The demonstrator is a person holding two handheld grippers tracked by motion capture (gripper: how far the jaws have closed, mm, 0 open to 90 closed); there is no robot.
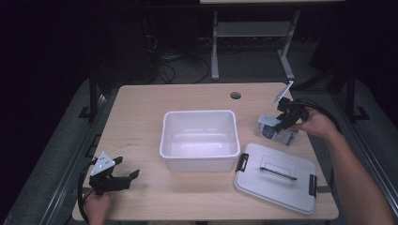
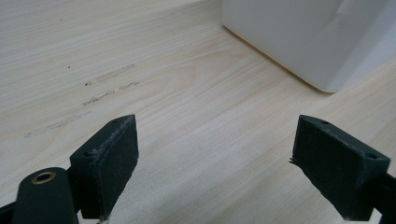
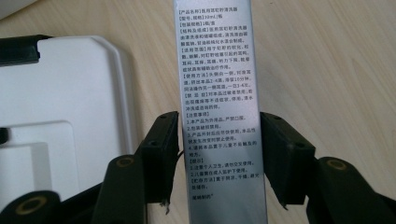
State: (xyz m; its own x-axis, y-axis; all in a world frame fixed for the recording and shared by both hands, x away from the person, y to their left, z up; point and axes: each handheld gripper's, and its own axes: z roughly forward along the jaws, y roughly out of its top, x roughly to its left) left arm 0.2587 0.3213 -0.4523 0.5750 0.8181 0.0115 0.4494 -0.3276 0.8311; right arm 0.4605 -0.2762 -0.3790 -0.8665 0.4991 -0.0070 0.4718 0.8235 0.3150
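At the near left corner of the wooden surface, the left claw is held low by the person's left hand. Its jaws are spread wide with nothing between them; in the left gripper view, bare wood lies between the two black pads, and a corner of the white tub stands a little further ahead.

At the near right lies the grey lid, flat on the surface, with a black latch at each end and a thin handle across its middle. It is just beside the tub's right front corner.

In the middle of the surface stands the white plastic tub, open on top.

Further back on the right, the right claw is held by the person's right hand. It pinches a small silver box, one jaw pressed on each long side. The box carries printed lines of text on its face. In the high view the box rests at the surface, behind the lid and to the right of the tub.
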